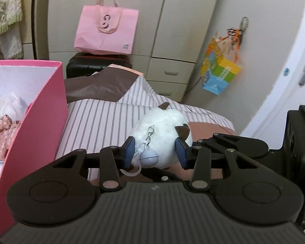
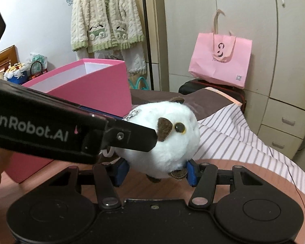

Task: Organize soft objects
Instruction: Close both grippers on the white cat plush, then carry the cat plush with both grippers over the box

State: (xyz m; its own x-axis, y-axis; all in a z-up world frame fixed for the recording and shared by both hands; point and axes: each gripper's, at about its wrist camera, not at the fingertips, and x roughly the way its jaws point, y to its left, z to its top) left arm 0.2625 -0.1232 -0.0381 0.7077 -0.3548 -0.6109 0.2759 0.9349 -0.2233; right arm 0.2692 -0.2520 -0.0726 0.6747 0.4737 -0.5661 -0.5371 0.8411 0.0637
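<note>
Pink box point(image 1: 36, 109), left of frame, open-topped, floral cloth point(image 1: 2, 136) inside. Pink paper bag point(image 1: 106, 30) upper centre, on a dark case. Striped bedding point(image 1: 103, 118) beneath. White plush toy point(image 2: 164, 140), centre frame, clamped between both tongs: left gripper point(image 1: 155, 152) narrow on it, right gripper point(image 2: 155, 170) wider on its underside.

Even indoor light; fisheye bending at edges; right side of the left-wrist view motion-blurred.
</note>
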